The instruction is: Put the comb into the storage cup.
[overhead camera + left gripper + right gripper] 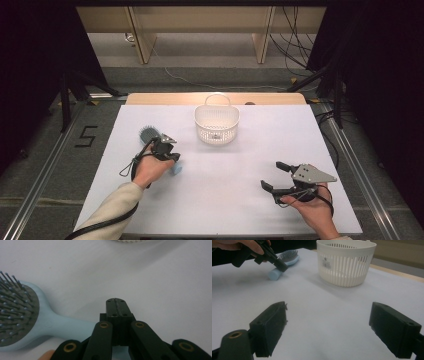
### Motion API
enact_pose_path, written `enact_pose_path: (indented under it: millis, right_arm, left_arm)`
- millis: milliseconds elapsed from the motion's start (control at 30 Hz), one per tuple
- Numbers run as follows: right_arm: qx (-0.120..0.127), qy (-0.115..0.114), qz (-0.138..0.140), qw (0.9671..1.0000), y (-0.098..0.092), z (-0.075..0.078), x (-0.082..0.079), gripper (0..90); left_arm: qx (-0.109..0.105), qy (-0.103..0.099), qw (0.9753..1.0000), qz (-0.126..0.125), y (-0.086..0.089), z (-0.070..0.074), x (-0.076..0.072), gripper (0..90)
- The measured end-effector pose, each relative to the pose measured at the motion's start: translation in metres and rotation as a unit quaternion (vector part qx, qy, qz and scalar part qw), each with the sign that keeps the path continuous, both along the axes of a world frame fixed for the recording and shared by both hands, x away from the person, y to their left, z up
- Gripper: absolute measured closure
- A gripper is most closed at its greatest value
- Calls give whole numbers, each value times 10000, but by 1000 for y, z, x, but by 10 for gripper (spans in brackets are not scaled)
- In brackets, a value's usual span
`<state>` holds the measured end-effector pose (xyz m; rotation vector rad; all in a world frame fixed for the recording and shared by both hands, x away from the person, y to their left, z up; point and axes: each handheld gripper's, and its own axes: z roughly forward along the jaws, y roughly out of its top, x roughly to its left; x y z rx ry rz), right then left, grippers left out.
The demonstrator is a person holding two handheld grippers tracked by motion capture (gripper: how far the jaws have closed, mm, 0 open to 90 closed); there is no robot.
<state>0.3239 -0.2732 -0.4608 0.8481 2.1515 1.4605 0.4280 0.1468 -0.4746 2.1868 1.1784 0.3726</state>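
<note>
A light blue hairbrush (148, 133) lies on the white table, bristles up, its handle running toward the near right. My left gripper (170, 152) hovers over that handle. In the left gripper view the jaws (116, 301) are shut tight against each other with nothing between them, and the brush (37, 320) passes underneath. My right gripper (271, 175) sits near the front right, open and empty (327, 327). From the right gripper view, the left gripper's tip (282, 266) is just above the brush handle (274, 273).
A white slatted basket (216, 131) with a handle stands at the table's far middle, also seen close ahead in the right gripper view (347, 265). The white table top (225, 195) is bare between the two hands. Black stands and cables flank the table.
</note>
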Motion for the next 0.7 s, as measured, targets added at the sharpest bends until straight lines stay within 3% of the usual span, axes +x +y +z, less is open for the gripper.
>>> enact_pose_path:
  millis: [333, 700]
  right_arm:
    - [-9, -7, 2, 10000, 0, 0, 0, 152]
    - [-11, -4, 9, 10000, 1, 0, -1, 153]
  left_arm:
    - [240, 262, 9994, -63, 11, -3, -10, 897]
    - [294, 391, 9988, 23, 34, -5, -22, 898]
